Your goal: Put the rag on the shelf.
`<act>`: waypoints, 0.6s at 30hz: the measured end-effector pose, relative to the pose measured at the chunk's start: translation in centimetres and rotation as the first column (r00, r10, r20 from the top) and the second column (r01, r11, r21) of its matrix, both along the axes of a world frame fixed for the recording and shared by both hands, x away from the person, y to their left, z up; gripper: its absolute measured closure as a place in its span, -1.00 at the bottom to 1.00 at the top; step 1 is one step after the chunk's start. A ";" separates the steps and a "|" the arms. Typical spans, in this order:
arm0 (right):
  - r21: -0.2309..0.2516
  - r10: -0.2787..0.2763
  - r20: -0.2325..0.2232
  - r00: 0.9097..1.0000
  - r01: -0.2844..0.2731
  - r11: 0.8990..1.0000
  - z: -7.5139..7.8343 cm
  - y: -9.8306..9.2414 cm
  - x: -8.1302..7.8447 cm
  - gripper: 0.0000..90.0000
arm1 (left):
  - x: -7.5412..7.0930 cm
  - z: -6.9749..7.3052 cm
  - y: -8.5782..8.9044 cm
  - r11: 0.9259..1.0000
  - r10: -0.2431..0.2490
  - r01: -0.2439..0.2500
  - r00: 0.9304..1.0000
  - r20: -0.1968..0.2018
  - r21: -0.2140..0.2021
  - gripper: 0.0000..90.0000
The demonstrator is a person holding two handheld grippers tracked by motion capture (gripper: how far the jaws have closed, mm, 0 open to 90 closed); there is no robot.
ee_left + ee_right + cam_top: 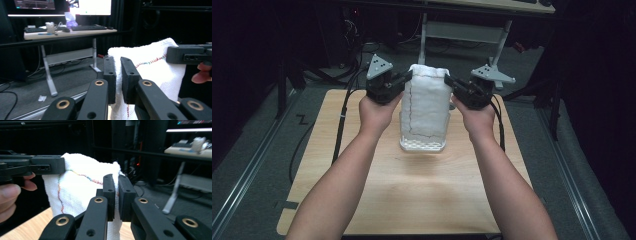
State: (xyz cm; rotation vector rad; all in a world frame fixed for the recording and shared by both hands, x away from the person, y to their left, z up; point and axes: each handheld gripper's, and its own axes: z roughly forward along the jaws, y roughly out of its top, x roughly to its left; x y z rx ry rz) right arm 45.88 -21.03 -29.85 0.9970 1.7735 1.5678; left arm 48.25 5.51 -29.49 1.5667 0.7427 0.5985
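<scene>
While aloft, towel (pixel 428 102) pinched between claws

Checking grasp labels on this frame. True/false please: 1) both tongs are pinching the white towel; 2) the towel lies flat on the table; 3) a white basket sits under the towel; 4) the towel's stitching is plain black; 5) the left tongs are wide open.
1) True: the left tongs and the right tongs each clamp an upper edge of the towel.
2) False: it hangs upright between the two tongs.
3) True: a white basket stands on the table below it.
4) False: the stitching is multicoloured.
5) False: they are shut on the towel's edge.
</scene>
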 end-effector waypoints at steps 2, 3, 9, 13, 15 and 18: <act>0.009 0.000 -0.022 1.000 0.000 1.000 0.0 -0.3 1.2 0.91 | 0.9 -0.1 -0.1 1.000 0.000 0.000 1.000 -0.015 0.002 0.86; 0.016 0.004 -0.037 0.999 -0.003 1.000 0.0 -0.3 1.6 0.91 | 1.3 -0.2 -0.2 1.000 0.004 -0.004 1.000 -0.015 0.006 0.86; -0.007 -0.010 -0.046 0.999 0.010 1.000 0.0 0.1 3.7 0.91 | 3.6 -0.8 -0.2 0.999 0.031 -0.031 0.998 -0.047 0.009 0.85; -0.012 -0.010 -0.070 0.998 0.010 1.000 -0.3 0.3 5.2 0.91 | 5.1 -1.3 -0.5 0.998 0.058 -0.055 0.996 -0.068 0.035 0.85; -0.033 -0.028 -0.082 0.996 0.026 0.999 -0.7 0.5 6.1 0.91 | 5.7 -1.6 -0.7 0.997 0.066 -0.062 0.994 -0.082 0.050 0.85; -0.074 -0.044 -0.110 0.993 0.036 0.997 -1.6 0.4 7.2 0.91 | 6.6 -2.4 -1.0 0.996 0.066 -0.059 0.992 -0.107 0.064 0.85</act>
